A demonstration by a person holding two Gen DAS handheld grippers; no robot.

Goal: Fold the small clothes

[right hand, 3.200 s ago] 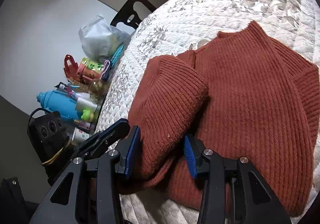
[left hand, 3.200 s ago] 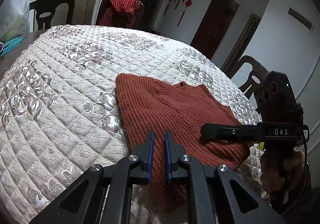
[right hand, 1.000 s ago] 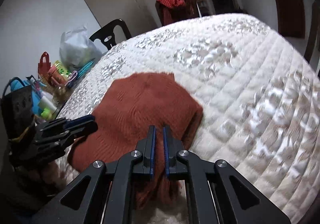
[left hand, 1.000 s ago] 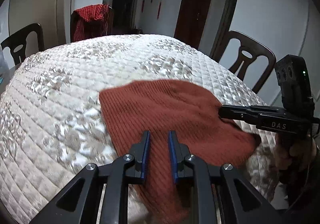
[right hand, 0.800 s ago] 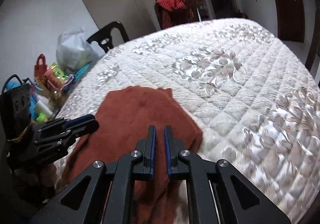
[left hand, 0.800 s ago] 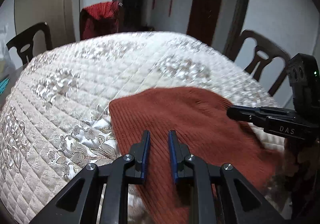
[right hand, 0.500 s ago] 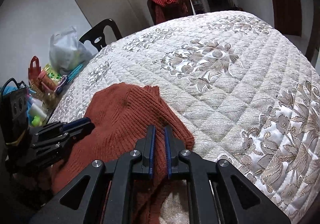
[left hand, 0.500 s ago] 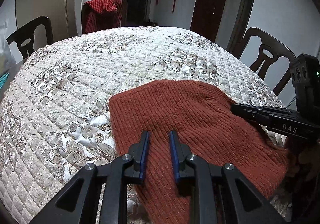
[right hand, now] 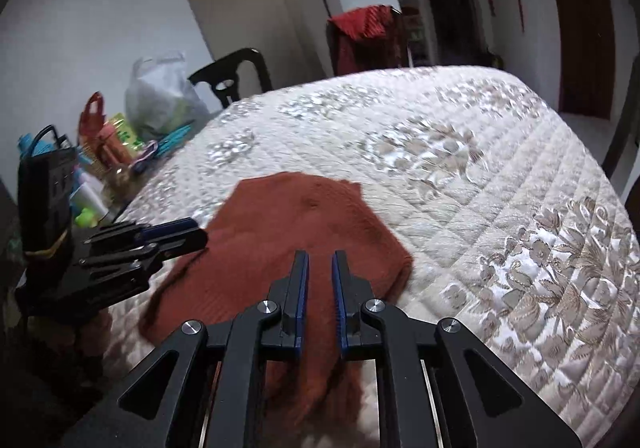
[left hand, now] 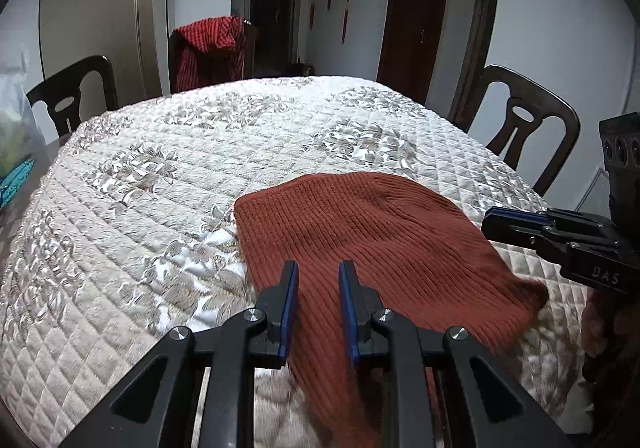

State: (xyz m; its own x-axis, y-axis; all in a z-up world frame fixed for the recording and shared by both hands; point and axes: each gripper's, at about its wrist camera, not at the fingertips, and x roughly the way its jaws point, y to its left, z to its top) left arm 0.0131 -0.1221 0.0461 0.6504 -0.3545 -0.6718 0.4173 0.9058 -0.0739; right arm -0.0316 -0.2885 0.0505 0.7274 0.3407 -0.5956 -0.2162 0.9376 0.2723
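A rust-red knitted sweater (left hand: 360,228) lies folded on the quilted table cover, near the table's front edge; it also shows in the right wrist view (right hand: 288,224). My left gripper (left hand: 318,268) is above its near left part, jaws a little apart, with cloth running between and below them. My right gripper (right hand: 320,258) is over its near right part, jaws a narrow gap apart. Each gripper shows in the other's view: the right gripper (left hand: 492,222) at the sweater's right edge, the left gripper (right hand: 196,234) at its left edge.
The white floral quilted cover (left hand: 180,176) spreads over the table. Dark wooden chairs (left hand: 524,136) stand around it; one holds a red checked cloth (left hand: 208,44). Bottles, bags and a plastic sack (right hand: 160,96) crowd the left end of the table.
The sweater was folded over and laid back flat on the cover. Both grippers' jaws have opened slightly in the last half second and have drawn back toward the near edge.
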